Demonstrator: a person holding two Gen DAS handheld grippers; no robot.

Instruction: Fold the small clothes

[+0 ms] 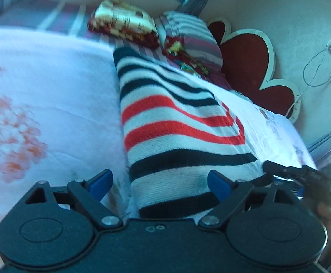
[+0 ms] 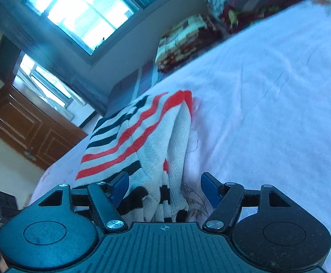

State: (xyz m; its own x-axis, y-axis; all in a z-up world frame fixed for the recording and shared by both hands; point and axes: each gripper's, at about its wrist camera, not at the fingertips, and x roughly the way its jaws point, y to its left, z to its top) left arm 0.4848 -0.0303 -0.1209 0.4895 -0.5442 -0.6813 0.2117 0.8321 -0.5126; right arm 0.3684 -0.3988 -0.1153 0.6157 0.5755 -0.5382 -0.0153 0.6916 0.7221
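A small knitted sweater [image 1: 176, 122] with white, navy and red stripes lies folded into a long strip on the white bed sheet [image 1: 51, 79]. My left gripper [image 1: 159, 182] is open, its blue fingertips [image 1: 101, 182] standing either side of the sweater's near end. The right gripper's black frame [image 1: 301, 175] shows at the sweater's right edge. In the right wrist view the sweater [image 2: 138, 136] lies ahead with its folded layers showing. My right gripper [image 2: 165, 187] is open around the near edge, not closed on it.
Folded patterned blankets [image 1: 124, 20] and a striped pillow [image 1: 188, 34] are piled at the head of the bed. A red heart-shaped headboard [image 1: 249, 56] stands by the wall. A window [image 2: 81, 6] and a brown door [image 2: 26, 125] show in the right wrist view.
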